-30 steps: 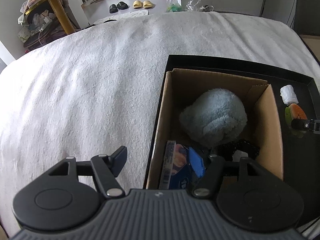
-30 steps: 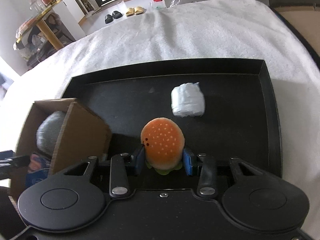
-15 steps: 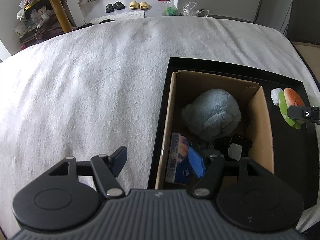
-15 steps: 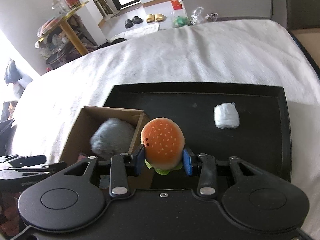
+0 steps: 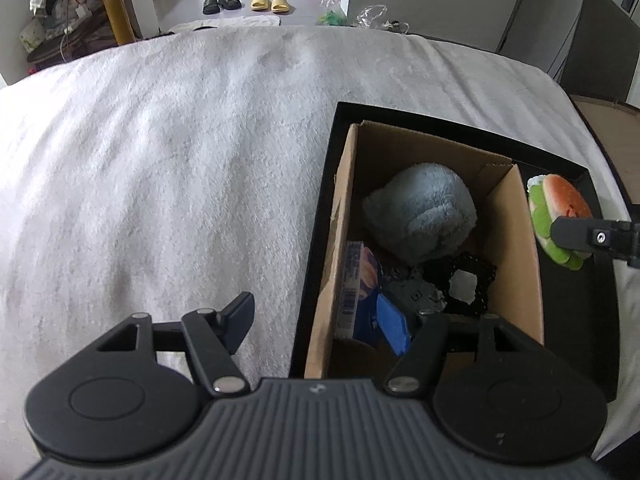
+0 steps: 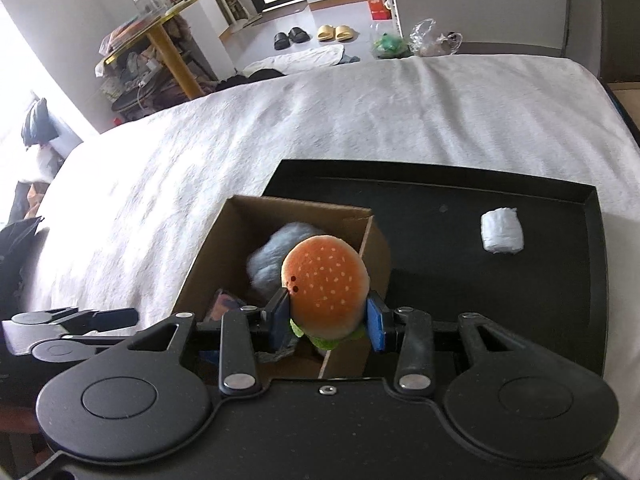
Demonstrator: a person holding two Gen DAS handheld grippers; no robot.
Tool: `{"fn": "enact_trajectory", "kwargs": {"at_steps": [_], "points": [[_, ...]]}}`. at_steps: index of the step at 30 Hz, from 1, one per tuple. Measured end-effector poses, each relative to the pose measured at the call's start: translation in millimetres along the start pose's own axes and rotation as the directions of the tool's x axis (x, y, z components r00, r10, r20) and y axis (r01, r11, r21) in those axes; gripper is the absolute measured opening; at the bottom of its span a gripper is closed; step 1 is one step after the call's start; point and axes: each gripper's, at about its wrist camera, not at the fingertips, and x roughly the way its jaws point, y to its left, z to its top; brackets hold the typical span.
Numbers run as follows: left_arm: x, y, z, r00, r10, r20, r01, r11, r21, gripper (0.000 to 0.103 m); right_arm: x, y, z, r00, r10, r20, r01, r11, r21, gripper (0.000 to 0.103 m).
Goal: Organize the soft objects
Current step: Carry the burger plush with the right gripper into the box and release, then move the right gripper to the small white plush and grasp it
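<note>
My right gripper [image 6: 328, 318] is shut on a plush hamburger [image 6: 325, 280] and holds it in the air over the right wall of a brown cardboard box [image 6: 240, 232]. The hamburger also shows in the left wrist view [image 5: 558, 212], just right of the box [image 5: 344, 216]. The box stands in a black tray [image 6: 520, 280] and holds a grey-blue fluffy plush [image 5: 420, 212], a blue packet [image 5: 360, 288] and a black lacy item [image 5: 464, 280]. A white rolled soft object [image 6: 502, 231] lies on the tray. My left gripper [image 5: 320, 320] is open and empty at the box's near left corner.
The tray rests on a white fluffy blanket [image 5: 160, 160] that covers the bed. Beyond the bed are slippers [image 5: 244, 2] on the floor, a cluttered yellow-legged table [image 6: 160, 48] and a grey wall.
My right gripper lifted the hamburger off the tray and carried it left, up over the box's right wall. The left gripper pulled back a little and stayed open.
</note>
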Motion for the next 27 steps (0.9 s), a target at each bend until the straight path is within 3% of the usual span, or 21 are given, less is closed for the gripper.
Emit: {"fn": "enact_trajectory", "kwargs": {"at_steps": [8,14,17,19,20,21,23,27], "points": [[6.9,9.6,-9.3,0.998,-0.055,-0.008,0.055,0.998,-0.023,0.061,4.5,28.5,-11.6,0.999,0.013,-0.032,-0.013,1.0,-0.023,0.04],[13.8,19.7,-17.7,0.996,-0.083,-0.016,0.082,0.996,-0.044,0.052,12.4,48.0,-20.9,0.998,0.008,-0.061,-0.011,0.999,-0.045,0.04],[16.8,24.0,-22.1,0.996,-0.088,-0.021,0.087,0.995,-0.049,0.035,16.1,55.3,-25.8,0.997,0.011,-0.073,-0.014,0.999,-0.048,0.04],[19.1,26.0,-24.0,0.995,-0.094,-0.027,0.093,0.994,-0.053,0.02,18.7,59.2,-29.0,0.997,0.017,-0.081,-0.02,0.999,-0.04,0.044],[20.3,26.9,-25.2,0.994,-0.106,-0.031,0.105,0.993,-0.054,0.018,20.4,61.3,-30.0,0.996,0.021,-0.087,-0.024,0.999,-0.036,0.047],[21.2,27.3,-26.5,0.992,-0.124,-0.035,0.122,0.991,-0.053,0.015,21.9,63.7,-31.1,0.995,0.032,-0.095,-0.036,0.999,-0.034,0.057],[21.5,25.7,-28.2,0.989,-0.143,-0.037,0.141,0.989,-0.045,0.013,22.2,67.8,-32.3,0.994,0.039,-0.102,-0.043,0.998,-0.039,0.064],[21.1,22.9,-30.5,0.988,-0.15,-0.028,0.149,0.988,-0.038,0.013,19.0,66.2,-32.1,0.995,0.009,-0.1,-0.013,0.999,-0.042,0.064]]}}
